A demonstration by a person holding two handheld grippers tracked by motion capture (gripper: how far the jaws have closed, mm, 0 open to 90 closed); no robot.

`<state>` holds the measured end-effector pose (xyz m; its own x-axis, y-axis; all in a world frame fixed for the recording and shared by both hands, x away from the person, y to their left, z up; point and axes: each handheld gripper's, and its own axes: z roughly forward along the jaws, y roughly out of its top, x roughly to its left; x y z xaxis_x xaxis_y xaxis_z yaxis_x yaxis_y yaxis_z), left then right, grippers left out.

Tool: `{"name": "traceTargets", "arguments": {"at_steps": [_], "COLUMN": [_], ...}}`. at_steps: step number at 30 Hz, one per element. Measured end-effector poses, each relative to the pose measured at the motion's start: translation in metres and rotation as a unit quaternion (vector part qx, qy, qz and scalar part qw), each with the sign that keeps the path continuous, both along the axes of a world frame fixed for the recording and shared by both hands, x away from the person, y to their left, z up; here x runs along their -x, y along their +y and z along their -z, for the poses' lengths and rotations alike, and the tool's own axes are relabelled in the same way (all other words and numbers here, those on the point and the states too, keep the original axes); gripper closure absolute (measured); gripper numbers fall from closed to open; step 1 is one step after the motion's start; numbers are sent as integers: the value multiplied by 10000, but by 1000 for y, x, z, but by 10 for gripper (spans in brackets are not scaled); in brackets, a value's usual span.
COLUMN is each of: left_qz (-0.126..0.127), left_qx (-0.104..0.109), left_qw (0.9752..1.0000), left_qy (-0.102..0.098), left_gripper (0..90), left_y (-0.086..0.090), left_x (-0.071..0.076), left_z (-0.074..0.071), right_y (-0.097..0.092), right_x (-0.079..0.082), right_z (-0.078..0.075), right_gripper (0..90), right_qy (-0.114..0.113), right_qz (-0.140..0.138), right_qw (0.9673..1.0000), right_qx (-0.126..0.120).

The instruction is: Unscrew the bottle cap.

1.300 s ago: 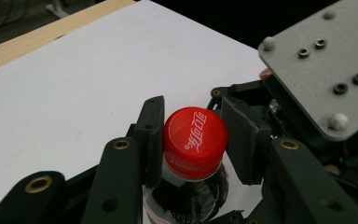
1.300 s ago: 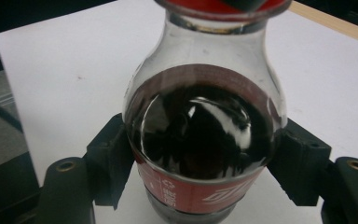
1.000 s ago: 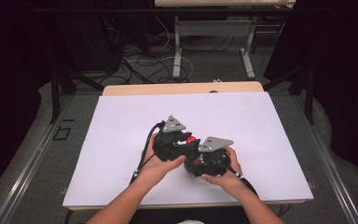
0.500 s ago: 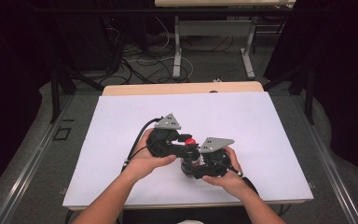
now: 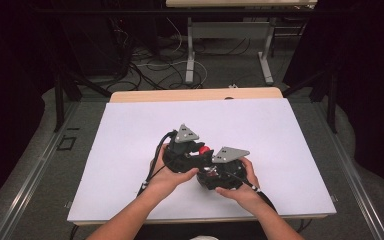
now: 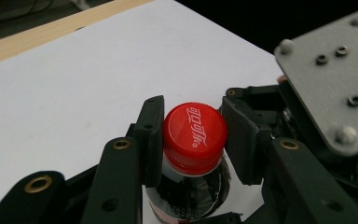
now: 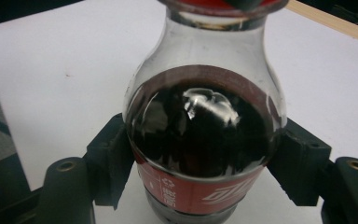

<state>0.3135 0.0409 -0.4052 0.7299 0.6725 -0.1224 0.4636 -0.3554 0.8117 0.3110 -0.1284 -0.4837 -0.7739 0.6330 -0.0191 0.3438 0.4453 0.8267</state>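
A person seated at the near edge of a white table [image 5: 130,130] works two handheld grippers over a small cola bottle [image 7: 205,140] close to the front of the tabletop, slightly right of centre. The right gripper [image 7: 205,161] clamps the bottle's body, its black pads pressed against both sides just above the red label [image 7: 200,191]; dark drink fills the bottle up to the shoulder. The left gripper [image 6: 193,135] comes in from above and beside it, its two pads set on either side of the red cap [image 6: 195,131], the left pad touching and the right one at the cap's rim, pinching it. Those jaws have just been closing, with the cap between them.

Open white surface stretches to the far edge, where a strip of bare wood [image 5: 195,95] shows, and wide to the left and right edges. Only the near edge is close, just behind the person's wrists. Beyond the table lie a grey floor, loose cables [image 5: 150,70] and the metal legs of another table [image 5: 190,55].

Compared with a second ago, the left hand [image 5: 172,175] has shifted slightly leftward and its grey plate [image 5: 186,134] has turned; the right hand [image 5: 240,187] sits where it was, grip unchanged.
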Motion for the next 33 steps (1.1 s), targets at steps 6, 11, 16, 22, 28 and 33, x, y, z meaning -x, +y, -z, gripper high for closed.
{"name": "traceTargets", "arguments": {"at_steps": [6, 11, 16, 22, 28, 33], "left_qz": [379, 673, 1052, 1388, 1119, 479], "left_qx": [166, 220, 376, 450, 318, 254], "left_qw": [9991, 9974, 9932, 9887, 9932, 9985], "left_qy": [123, 106, 319, 332, 93, 16], "left_gripper": [519, 464, 475, 594, 611, 613], "left_y": [4, 13, 23, 24, 16, 9], "left_x": [-6, -11, -19, -22, -15, -9], "left_z": [2, 0, -1, 1, 1, 4], "right_y": [-3, -5, -5, -4, -4, 0], "right_x": [-2, -3, -3, -2, -1, 0], "right_z": [2, 1, 0, -1, -1, 1], "right_gripper": [298, 298, 298, 298, 299, 299], "right_qy": [83, 170, 164, 197, 271, 75], "right_qz": [-12, -148, -290, -415, -291, 101], "right_qw": [9999, 9995, 9991, 9985, 9990, 9999], "right_qx": [-73, -200, -276, -299, -226, -45]}}
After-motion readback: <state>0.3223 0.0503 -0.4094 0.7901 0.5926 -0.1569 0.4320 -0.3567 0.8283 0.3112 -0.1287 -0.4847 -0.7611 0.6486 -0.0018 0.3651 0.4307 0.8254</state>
